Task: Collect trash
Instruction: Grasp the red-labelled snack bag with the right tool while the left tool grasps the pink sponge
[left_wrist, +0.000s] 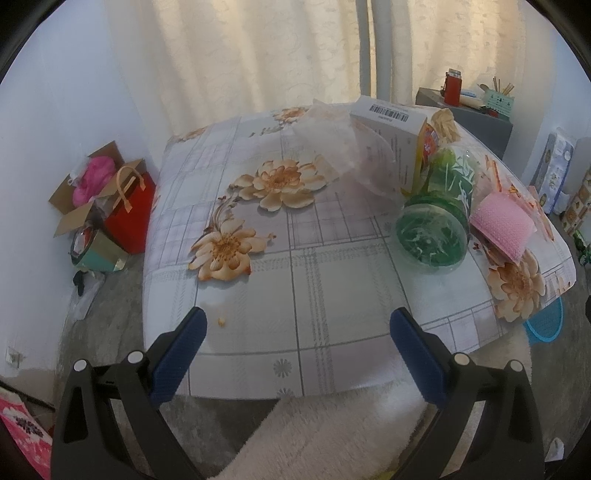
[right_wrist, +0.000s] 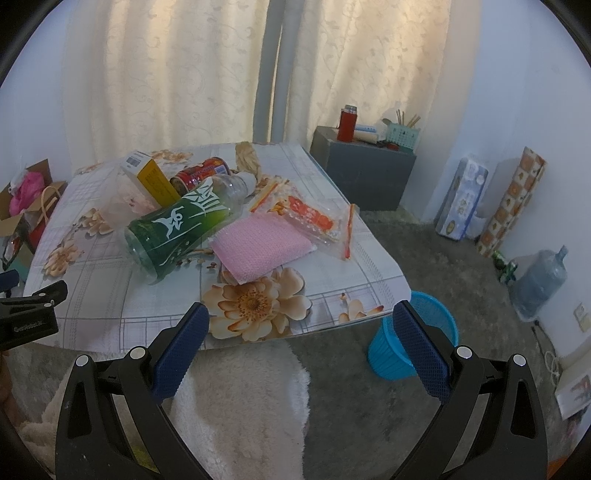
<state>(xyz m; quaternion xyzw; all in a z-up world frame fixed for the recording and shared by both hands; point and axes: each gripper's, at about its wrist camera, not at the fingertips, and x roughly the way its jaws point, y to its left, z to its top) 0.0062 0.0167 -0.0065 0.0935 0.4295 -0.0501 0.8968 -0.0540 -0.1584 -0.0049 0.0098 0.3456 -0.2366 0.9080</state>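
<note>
Trash lies on a low table with a flowered cloth. A green plastic bottle lies on its side. Beside it are a pink bubble-wrap pad, a clear zip bag with red print, a red can, a white and yellow box, a thin clear bag and crumpled paper. A blue bin stands on the floor by the table's right corner. My left gripper is open over the table's near edge. My right gripper is open, near the corner and the bin.
A cardboard box with pink stuff, a red bag and a tape roll sit on the floor at left. A grey cabinet with a red flask stands behind. A water jug and packages line the right wall. White fluffy fabric lies below.
</note>
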